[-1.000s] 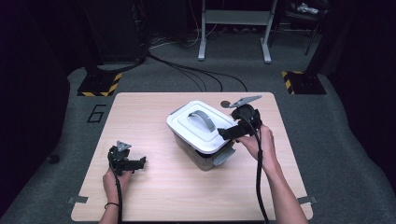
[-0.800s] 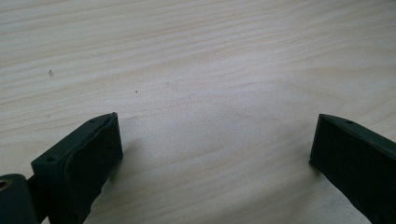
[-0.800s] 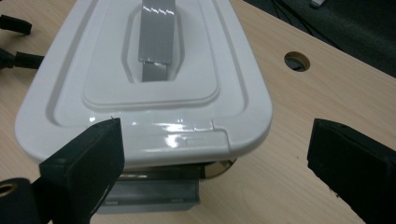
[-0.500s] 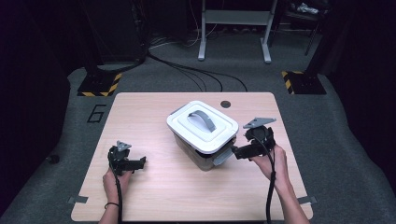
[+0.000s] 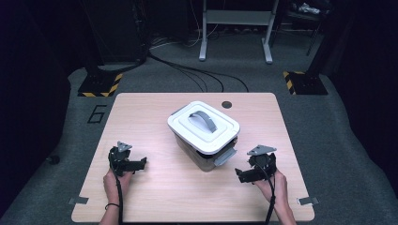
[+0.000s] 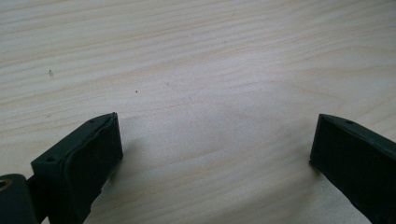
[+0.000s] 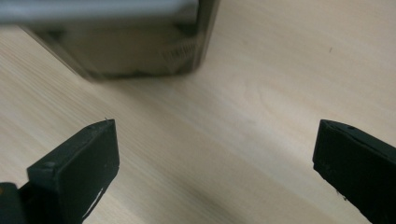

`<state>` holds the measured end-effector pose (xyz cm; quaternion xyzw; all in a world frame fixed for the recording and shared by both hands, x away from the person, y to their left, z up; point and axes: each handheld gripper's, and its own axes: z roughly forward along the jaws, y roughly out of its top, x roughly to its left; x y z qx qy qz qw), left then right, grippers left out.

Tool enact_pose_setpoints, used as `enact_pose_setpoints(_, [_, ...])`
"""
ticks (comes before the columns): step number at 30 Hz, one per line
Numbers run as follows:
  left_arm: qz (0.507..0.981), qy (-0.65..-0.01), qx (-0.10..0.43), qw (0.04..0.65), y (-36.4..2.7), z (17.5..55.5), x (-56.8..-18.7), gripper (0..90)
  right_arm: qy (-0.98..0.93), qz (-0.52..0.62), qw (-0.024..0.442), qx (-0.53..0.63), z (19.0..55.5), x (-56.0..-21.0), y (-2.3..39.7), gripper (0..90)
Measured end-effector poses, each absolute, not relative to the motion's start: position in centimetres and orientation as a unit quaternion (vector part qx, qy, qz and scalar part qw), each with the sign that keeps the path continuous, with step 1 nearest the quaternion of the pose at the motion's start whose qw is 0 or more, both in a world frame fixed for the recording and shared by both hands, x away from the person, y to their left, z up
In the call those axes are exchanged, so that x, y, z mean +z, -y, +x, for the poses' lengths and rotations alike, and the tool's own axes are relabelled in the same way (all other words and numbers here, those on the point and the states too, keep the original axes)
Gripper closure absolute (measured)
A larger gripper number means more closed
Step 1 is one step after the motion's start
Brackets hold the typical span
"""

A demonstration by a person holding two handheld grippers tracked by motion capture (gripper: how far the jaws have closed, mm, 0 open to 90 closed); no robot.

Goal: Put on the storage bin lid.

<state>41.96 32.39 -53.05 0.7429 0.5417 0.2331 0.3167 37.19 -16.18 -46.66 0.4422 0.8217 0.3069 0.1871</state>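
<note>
Right gripper (image 5: 241, 176) rests spread, near the translucent plastic box with white lid (image 5: 203, 127) mid-table in the high view; left gripper (image 5: 141, 164) lies well apart. Left gripper view: jaws wide over bare wood. Right gripper view: box wall (image 7: 135, 51) ahead. Rigid, probably light; take the grey handle (image 5: 202, 120).

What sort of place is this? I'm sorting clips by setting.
Probably a lab or studio recording bay: a lone wooden table on grey carpet, hazard-striped stand feet, floor cables, dark surroundings.
</note>
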Motion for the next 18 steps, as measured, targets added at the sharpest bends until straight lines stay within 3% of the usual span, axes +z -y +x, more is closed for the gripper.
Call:
enact_pose_setpoints(8, [0.743,-0.542,0.231,0.318,-32.4,42.0,-53.1,1.8,-0.799,0.476,0.199,0.309,37.3,-52.0,17.9,0.0])
enact_pose_setpoints(18, [0.743,-0.542,0.232,0.318,-32.4,42.0,-53.1,1.8,-0.792,0.471,0.202,0.333,37.6,-52.9,19.0,0.0])
